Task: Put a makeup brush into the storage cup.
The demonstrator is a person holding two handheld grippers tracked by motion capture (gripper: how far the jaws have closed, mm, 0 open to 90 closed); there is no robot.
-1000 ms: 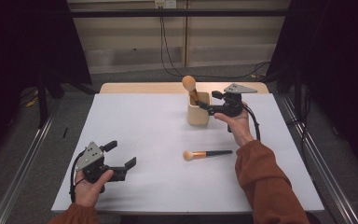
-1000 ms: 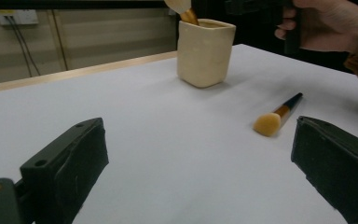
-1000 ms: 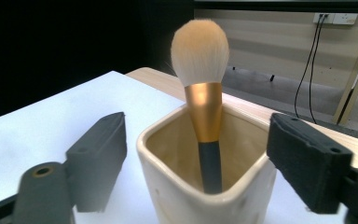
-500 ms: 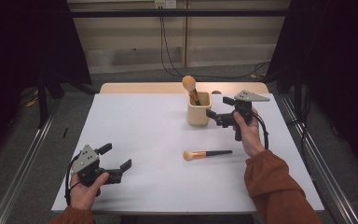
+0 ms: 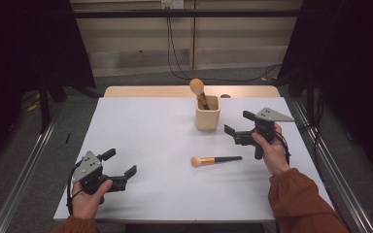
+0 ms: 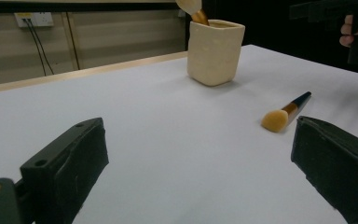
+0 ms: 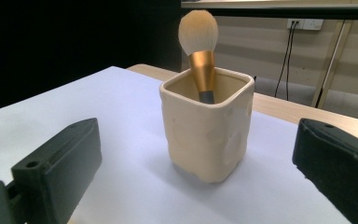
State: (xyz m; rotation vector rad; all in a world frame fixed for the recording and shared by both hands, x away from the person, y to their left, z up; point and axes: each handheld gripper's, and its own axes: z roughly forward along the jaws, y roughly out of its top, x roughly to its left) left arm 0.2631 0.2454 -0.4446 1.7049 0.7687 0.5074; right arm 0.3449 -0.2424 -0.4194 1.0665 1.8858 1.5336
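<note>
Loose makeup brush [image 5: 215,159]: flat on the white table [image 5: 155,131], near and table-left of the right gripper [image 5: 239,128], untouched; bristles point left, dark handle right.
Cream cup [image 5: 207,113]: holds a second brush [image 5: 198,91], bristles up.
Right gripper: jaws apart, empty, facing the cup.
Left gripper [image 5: 120,165]: jaws apart, empty, well apart from both.

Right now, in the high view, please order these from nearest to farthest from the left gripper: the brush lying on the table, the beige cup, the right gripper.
From the left gripper:
1. Lying brush, table centre, to its right.
2. Beige cup, farther back, holding another brush.
3. Right gripper, at the table's right side.
</note>
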